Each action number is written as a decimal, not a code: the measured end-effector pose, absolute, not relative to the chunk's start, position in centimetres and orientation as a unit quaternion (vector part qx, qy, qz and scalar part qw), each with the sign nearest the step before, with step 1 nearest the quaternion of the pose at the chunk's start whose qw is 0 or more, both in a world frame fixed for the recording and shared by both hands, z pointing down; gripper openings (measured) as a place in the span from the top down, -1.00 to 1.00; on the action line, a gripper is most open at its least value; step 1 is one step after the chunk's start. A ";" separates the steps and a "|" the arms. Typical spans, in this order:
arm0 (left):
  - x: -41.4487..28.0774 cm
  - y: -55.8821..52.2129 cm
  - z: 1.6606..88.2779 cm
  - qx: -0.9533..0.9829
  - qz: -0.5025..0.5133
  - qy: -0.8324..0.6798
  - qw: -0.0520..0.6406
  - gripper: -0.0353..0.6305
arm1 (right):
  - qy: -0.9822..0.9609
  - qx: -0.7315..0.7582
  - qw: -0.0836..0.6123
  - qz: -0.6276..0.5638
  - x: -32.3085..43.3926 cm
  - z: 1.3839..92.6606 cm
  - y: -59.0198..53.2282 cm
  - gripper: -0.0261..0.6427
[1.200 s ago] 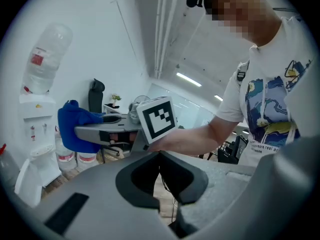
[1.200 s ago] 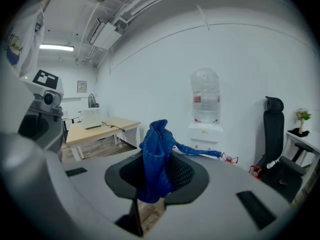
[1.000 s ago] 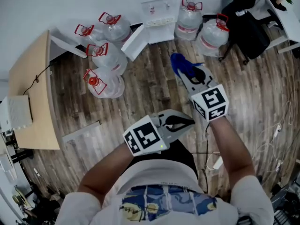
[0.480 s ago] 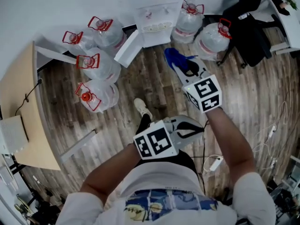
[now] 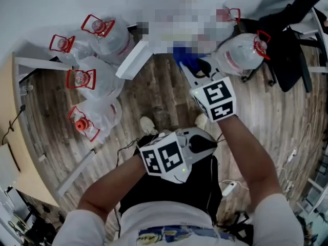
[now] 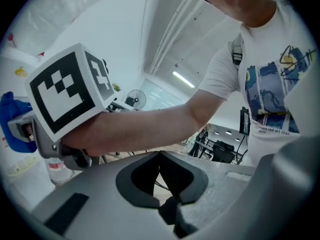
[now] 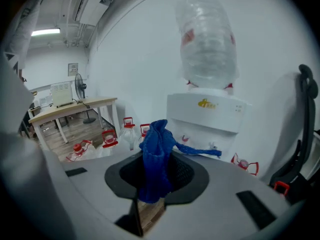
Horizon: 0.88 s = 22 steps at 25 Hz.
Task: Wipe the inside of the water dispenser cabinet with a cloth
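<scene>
Right gripper view: right gripper jaws clamped on the blue cloth. The cloth is bunched upright between them, with one thin tail sticking out to the right. Left gripper view: left gripper jaws shut tip to tip, nothing between them, aimed across at the person's right forearm.

Step in hand, as I read it: carrying the cloth to the water dispenser, no wiping yet. The dispenser stands ahead of the right gripper against the white wall, apart from the cloth. Its cabinet interior shows in no view; the gripper body covers the lower part. To do it well:
- Get low and bring the cloth in level with the cabinet opening.
- Keep the clamp firm; the wad sticking out past the tips should be what touches the walls, not the jaws.
- The free left gripper could hold the door steady.

Head view: a white panel angles out at the dispenser's left, likely the cabinet door open. The dispenser itself is masked there.

Surface and room:
- Wood plank floor.
- Several water jugs with red caps lie clustered on the left, and more stand on the right.
- One jug sits upside down on top of the dispenser.
- Black chair at right.
- Desk and fan farther left.
</scene>
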State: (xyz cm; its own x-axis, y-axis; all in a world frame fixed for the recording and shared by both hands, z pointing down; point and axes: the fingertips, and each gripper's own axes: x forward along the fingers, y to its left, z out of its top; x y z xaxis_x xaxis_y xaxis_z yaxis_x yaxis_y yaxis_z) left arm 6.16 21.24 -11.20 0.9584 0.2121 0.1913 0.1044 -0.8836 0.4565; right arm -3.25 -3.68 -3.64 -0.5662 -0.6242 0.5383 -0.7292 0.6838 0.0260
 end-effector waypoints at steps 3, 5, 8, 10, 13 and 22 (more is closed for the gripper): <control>7.3 17.9 -5.9 0.963 0.109 0.060 0.238 0.88 | -0.888 0.365 0.255 0.114 -4.2 2.9 -5.7 0.67; 8.1 16.0 -2.1 0.964 0.101 0.041 0.242 0.88 | -0.891 0.357 0.256 0.110 -4.2 7.8 -6.7 0.67; 8.9 13.7 3.7 0.963 0.084 0.006 0.256 0.88 | -0.893 0.349 0.264 0.104 -3.9 15.7 -7.8 0.67; 9.0 12.3 7.4 0.962 0.078 -0.021 0.262 0.88 | -0.897 0.342 0.266 0.094 -3.8 20.3 -8.6 0.67; 9.2 10.7 12.6 0.961 0.078 -0.045 0.262 0.88 | -0.894 0.349 0.270 0.082 -3.0 26.6 -10.2 0.67; 8.4 5.4 22.4 0.971 0.060 -0.068 0.219 0.88 | -0.862 0.443 0.233 0.076 -1.2 41.6 -18.9 0.67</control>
